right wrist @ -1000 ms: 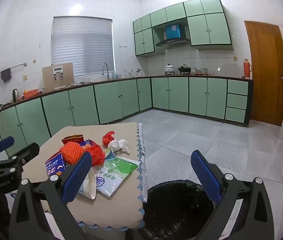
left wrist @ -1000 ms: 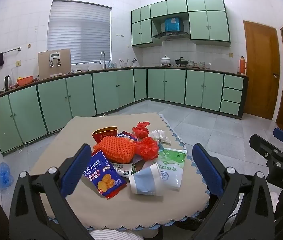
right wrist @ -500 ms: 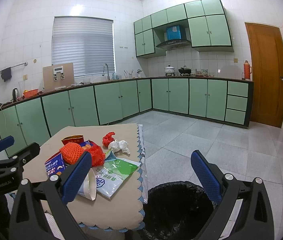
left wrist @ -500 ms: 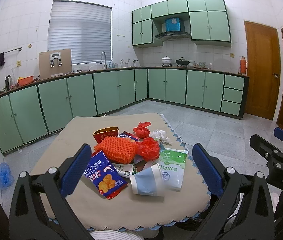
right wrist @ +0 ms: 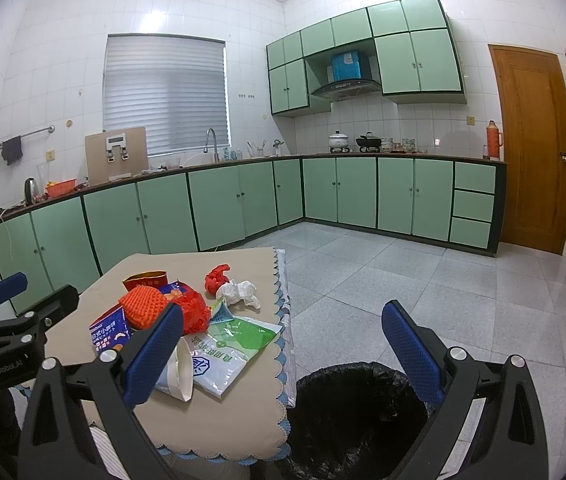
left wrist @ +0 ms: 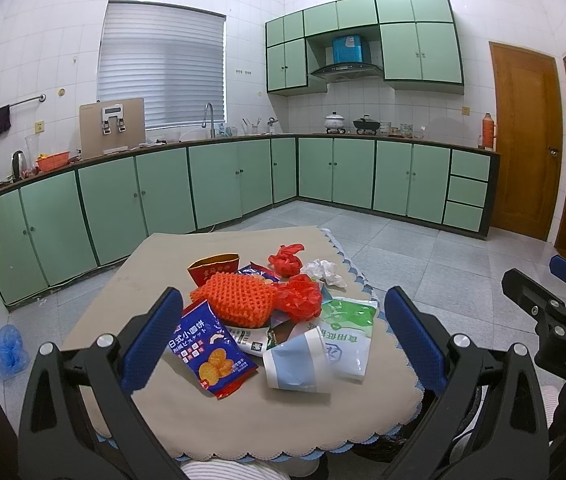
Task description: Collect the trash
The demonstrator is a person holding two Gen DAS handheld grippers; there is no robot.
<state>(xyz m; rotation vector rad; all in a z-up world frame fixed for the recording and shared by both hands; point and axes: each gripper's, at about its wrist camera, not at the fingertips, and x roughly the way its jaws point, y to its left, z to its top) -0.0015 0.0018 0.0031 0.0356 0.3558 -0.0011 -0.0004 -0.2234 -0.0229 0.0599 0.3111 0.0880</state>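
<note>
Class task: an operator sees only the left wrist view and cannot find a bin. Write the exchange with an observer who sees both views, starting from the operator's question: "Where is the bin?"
Observer: The bin, lined with a black bag, stands on the floor against the table's right edge, under the right gripper.
Operator: Is anything in it?
Observer: Only the black liner shows; I cannot tell further.
Operator: Is the right gripper holding something?
Observer: No, its jaws stand wide open and empty.
Operator: What trash lies nearest the bin?
Observer: The green and white pouch, beside the paper cup.
</note>
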